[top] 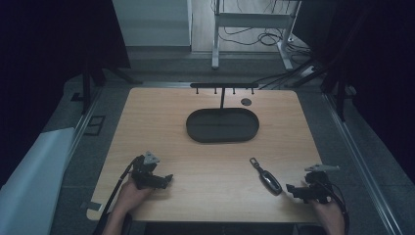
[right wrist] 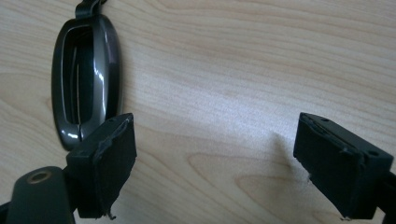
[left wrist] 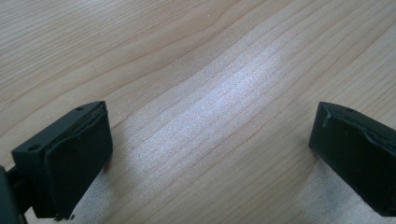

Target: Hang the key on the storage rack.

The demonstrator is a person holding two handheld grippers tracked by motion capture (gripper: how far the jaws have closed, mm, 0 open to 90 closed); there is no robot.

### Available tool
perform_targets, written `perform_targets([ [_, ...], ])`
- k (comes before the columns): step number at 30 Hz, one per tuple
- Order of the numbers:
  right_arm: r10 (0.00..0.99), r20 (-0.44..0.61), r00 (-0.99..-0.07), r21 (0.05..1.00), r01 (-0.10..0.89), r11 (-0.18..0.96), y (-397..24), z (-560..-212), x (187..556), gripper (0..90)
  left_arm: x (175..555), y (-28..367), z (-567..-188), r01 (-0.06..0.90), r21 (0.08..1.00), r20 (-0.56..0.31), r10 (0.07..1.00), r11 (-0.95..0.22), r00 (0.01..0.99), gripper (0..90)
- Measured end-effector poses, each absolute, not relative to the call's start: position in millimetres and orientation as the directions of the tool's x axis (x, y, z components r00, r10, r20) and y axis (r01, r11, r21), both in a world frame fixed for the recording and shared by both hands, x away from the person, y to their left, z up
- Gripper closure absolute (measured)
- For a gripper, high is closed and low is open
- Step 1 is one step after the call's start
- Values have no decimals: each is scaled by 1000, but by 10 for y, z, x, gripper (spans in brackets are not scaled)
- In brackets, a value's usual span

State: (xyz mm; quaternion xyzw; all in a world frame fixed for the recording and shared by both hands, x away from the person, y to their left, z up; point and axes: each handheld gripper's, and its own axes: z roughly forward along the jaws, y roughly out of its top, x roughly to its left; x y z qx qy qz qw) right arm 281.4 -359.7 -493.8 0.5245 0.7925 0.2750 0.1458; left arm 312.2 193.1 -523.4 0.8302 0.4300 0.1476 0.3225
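Item: key fob (top: 266, 177), dark and glossy, oblong, with a small loop at its far end; it lies flat on the table (top: 205, 161), near the front right, free of both tools. Its long axis runs slantwise, from the loop at far left to the rounded body at near right. Right gripper (top: 293, 191): low over the table just right of the fob's near end, jaws pointing left toward it and spread wide, holding nothing. In the right gripper view the fob (right wrist: 86, 77) sits just ahead of the left jaw and outside the gap, its long axis running roughly along the jaws' own direction, so a grasp would likely call for a small sideways shift to bring the body between the jaws. Left gripper (top: 164, 180): front left, well apart from the fob, jaws likewise spread and empty over bare wood (left wrist: 210, 93). The right hand (top: 328, 210) is clearly the nearer. Surface: pale wood-grain top with rounded corners. Also on it: a black oval tray (top: 193, 128) at far centre, a black rack (top: 222, 86) with short hanging pegs behind the tray, a small dark disc (top: 246, 102) beside the rack. Room: dim, grey floor, desk legs and loose cables beyond the table.
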Motion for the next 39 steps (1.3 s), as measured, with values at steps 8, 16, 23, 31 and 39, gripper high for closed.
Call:
perform_targets([
  [8, 906, 55, -419, 563, 763, 318, -3571, -4916, 2778, 132, 3122, 1931, -5234, 619, 662, -32, 809, -422, 587, 0],
  [16, 893, 47, -448, 523, 773, 360, -3494, -4891, 2785, 131, 3122, 1931, -5234, 619, 662, -32, 809, -422, 586, 0],
  [23, 888, 82, -452, 499, 790, 356, -3430, -4857, 2830, 128, 3122, 1931, -5234, 619, 663, -32, 809, -422, 586, 0],
  [31, 878, 101, -468, 415, 822, 391, -3286, -4798, 2935, 135, 3122, 1931, -5234, 619, 662, -32, 809, -423, 587, 0],
  [39, 841, 72, -536, 327, 809, 488, -3106, -4749, 3053, 140, 3122, 1931, -5234, 619, 662, -32, 809, -422, 587, 0],
])
